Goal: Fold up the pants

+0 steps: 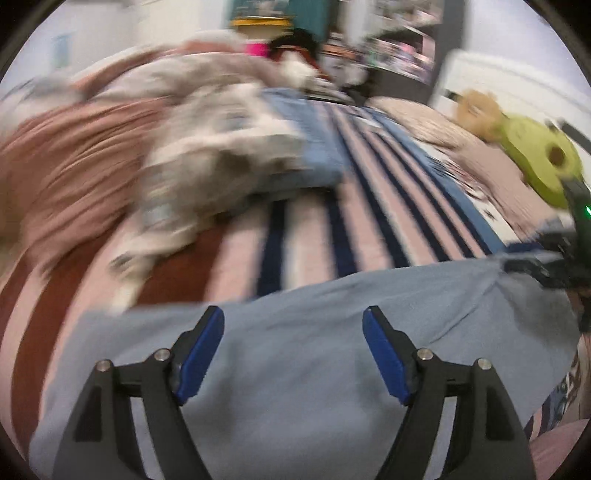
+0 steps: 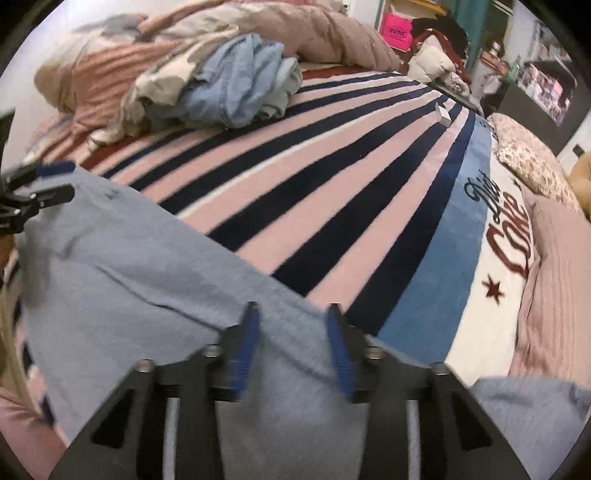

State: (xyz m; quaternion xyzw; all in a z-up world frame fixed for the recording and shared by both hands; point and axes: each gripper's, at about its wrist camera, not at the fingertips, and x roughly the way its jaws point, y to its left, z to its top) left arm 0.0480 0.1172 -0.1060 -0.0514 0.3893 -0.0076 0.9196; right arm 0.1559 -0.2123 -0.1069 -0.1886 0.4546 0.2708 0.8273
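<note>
Light blue-grey pants [image 1: 295, 369] lie spread on a striped blanket on the bed, also filling the lower left of the right wrist view [image 2: 129, 277]. My left gripper [image 1: 293, 325] is open above the pants, fingers wide apart with nothing between them. My right gripper [image 2: 291, 321] is open over the pants near their edge, blue pads apart. The right gripper also shows at the right edge of the left wrist view [image 1: 546, 266]. The left gripper shows at the left edge of the right wrist view [image 2: 33, 192].
A pile of crumpled clothes [image 2: 229, 88] and a bunched pink comforter [image 2: 295, 33] lie at the far side of the bed. A green plush toy [image 1: 535, 158] and a floral pillow [image 2: 532, 158] lie at the right. The striped blanket [image 2: 332, 184] covers the middle.
</note>
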